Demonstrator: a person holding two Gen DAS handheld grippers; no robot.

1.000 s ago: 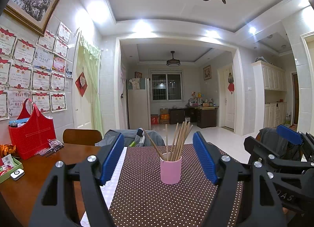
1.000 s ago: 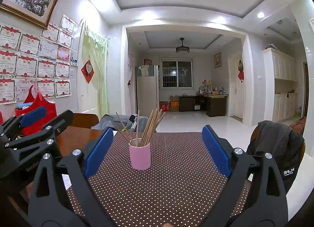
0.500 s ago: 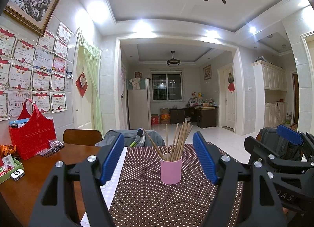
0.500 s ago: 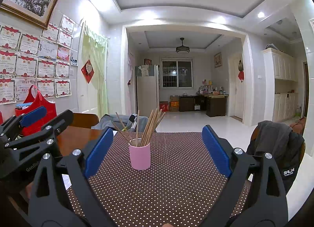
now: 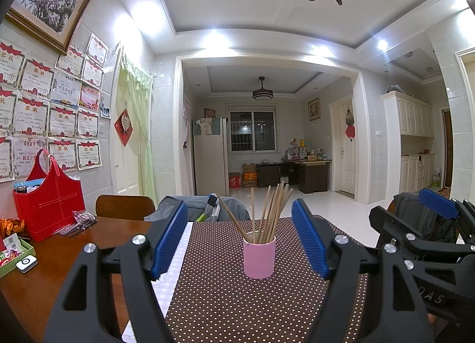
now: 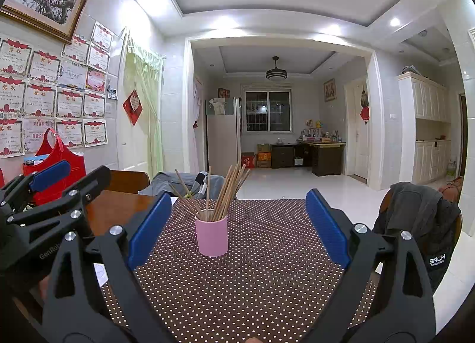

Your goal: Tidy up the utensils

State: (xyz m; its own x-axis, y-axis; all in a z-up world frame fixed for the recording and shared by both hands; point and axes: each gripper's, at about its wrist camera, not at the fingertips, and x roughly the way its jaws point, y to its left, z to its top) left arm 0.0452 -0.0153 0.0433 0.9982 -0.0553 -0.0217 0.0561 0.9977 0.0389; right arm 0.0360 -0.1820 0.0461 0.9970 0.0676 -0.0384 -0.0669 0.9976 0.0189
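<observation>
A pink cup (image 5: 259,257) (image 6: 212,235) stands upright on the brown dotted cloth (image 5: 231,298) (image 6: 261,268), with several wooden chopsticks (image 5: 268,212) (image 6: 221,194) fanning out of it. My left gripper (image 5: 240,231) is open, level, short of the cup, with nothing between its blue pads. My right gripper (image 6: 237,218) is open too, its jaws wide and empty, the cup ahead toward its left finger. Both hover above the near end of the table. Each gripper shows at the edge of the other's view.
A wooden table (image 5: 53,271) carries a red bag (image 5: 47,209), a green tray (image 5: 12,257) with small packets and a white device (image 5: 26,263) at the left. Chairs stand beyond: one at the far left (image 5: 124,206), one with a dark jacket (image 6: 415,224) at the right.
</observation>
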